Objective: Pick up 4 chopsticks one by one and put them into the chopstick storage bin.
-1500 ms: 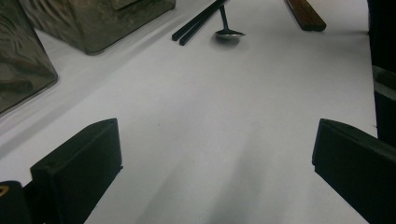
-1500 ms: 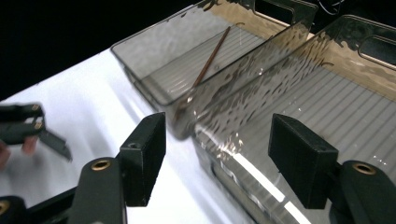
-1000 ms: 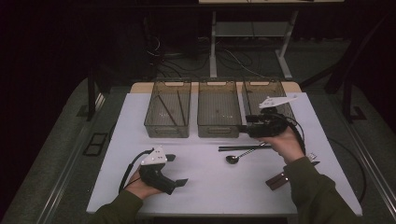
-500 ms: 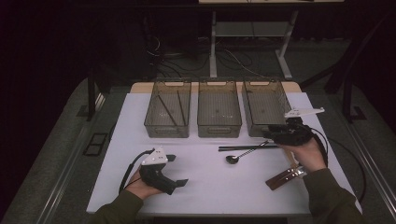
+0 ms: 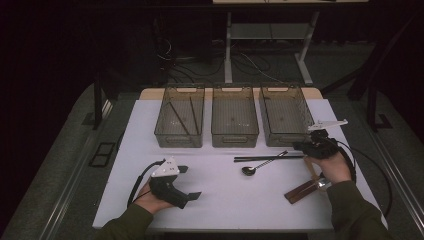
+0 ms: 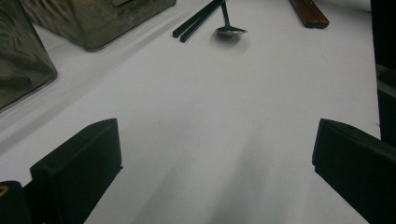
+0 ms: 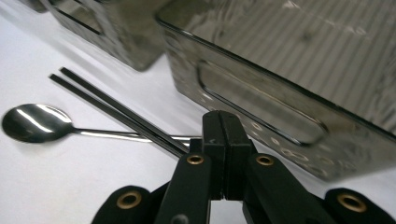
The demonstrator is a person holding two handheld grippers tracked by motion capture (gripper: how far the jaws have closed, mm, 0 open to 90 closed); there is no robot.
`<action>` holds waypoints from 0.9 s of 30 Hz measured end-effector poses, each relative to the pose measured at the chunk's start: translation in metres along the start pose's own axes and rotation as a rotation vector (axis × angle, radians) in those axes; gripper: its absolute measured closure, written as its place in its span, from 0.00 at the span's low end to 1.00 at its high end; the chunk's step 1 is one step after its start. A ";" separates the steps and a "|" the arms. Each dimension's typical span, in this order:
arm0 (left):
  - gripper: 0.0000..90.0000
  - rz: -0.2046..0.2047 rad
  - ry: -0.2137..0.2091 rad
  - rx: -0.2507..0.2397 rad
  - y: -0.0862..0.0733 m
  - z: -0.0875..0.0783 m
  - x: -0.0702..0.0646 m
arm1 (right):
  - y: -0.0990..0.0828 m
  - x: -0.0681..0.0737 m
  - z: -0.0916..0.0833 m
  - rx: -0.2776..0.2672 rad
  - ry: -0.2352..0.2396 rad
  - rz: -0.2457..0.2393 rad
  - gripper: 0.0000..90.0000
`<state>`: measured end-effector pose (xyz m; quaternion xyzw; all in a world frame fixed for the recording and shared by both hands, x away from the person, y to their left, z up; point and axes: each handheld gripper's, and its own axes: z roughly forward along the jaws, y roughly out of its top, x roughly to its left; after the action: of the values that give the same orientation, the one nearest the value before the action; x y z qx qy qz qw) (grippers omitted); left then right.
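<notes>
A pair of black chopsticks (image 5: 267,158) (image 7: 116,109) lies on the white table with a metal spoon (image 5: 248,170) (image 7: 32,122) across it. My right gripper (image 5: 300,147) (image 7: 220,114) is at the chopsticks' right end, in front of the right bin (image 5: 286,141). Its jaws have just been closing and now meet pad to pad, with nothing visible between them. The chopstick ends run behind its left finger. My left gripper (image 5: 189,182) (image 6: 215,158) rests on the table at the near left, open and empty. From there the chopsticks (image 6: 196,18) and spoon (image 6: 230,30) lie far ahead.
Three clear bins stand in a row at the back: the left bin (image 5: 178,140) holds two dark sticks, and the middle bin (image 5: 235,140) is beside it. A brown wooden piece (image 5: 300,191) (image 6: 309,11) lies under my right forearm. Bare white table separates the grippers.
My right gripper has come down and to the right, from above the right bin to the chopsticks' right end, and its jaws have shut. The left gripper has stayed put.
</notes>
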<state>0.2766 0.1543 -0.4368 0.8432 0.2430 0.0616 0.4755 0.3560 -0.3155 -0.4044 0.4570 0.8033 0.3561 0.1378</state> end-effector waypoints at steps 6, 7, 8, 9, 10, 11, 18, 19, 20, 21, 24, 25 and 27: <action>0.01 -0.002 0.001 0.000 0.000 0.000 0.000 | -0.010 -0.006 0.002 0.052 -0.030 0.003 0.99; 0.01 -0.004 0.002 0.000 0.000 0.000 0.000 | -0.012 -0.007 0.002 0.059 -0.032 0.006 0.99; 0.01 -0.005 0.002 -0.002 0.000 -0.001 0.000 | -0.014 -0.007 0.002 0.069 -0.032 0.009 0.99; 0.01 -0.004 0.002 -0.001 0.000 -0.001 0.000 | -0.016 -0.008 0.002 0.075 -0.038 0.008 0.99; 0.01 -0.005 0.001 -0.001 0.000 -0.001 0.000 | -0.019 -0.008 0.002 0.086 -0.041 0.012 0.99; 0.01 -0.004 0.001 -0.001 0.000 0.000 0.000 | -0.021 -0.009 0.002 0.092 -0.043 0.005 0.99; 0.01 -0.002 0.003 0.000 0.000 -0.001 0.000 | -0.030 -0.010 0.005 0.123 -0.054 0.007 0.99; 0.01 -0.003 0.003 0.000 0.000 -0.001 0.000 | -0.030 -0.009 0.005 0.127 -0.053 0.009 0.99; 0.01 -0.002 0.003 0.000 0.000 -0.001 0.000 | -0.030 -0.009 0.006 0.131 -0.056 0.004 0.99; 0.01 -0.002 0.002 0.000 0.000 -0.001 0.000 | -0.031 -0.009 0.007 0.135 -0.057 0.001 0.99; 0.01 -0.001 0.002 0.001 0.000 0.000 0.000 | -0.031 -0.010 0.008 0.135 -0.057 0.004 0.99; 0.01 -0.001 0.001 0.000 0.000 0.000 0.000 | -0.031 -0.010 0.008 0.135 -0.057 0.006 0.99; 0.01 0.000 0.001 0.001 0.000 0.000 0.000 | -0.032 -0.010 0.008 0.137 -0.057 0.008 0.99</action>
<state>0.2763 0.1543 -0.4365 0.8434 0.2431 0.0618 0.4752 0.3457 -0.3307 -0.4330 0.4788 0.8196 0.2875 0.1276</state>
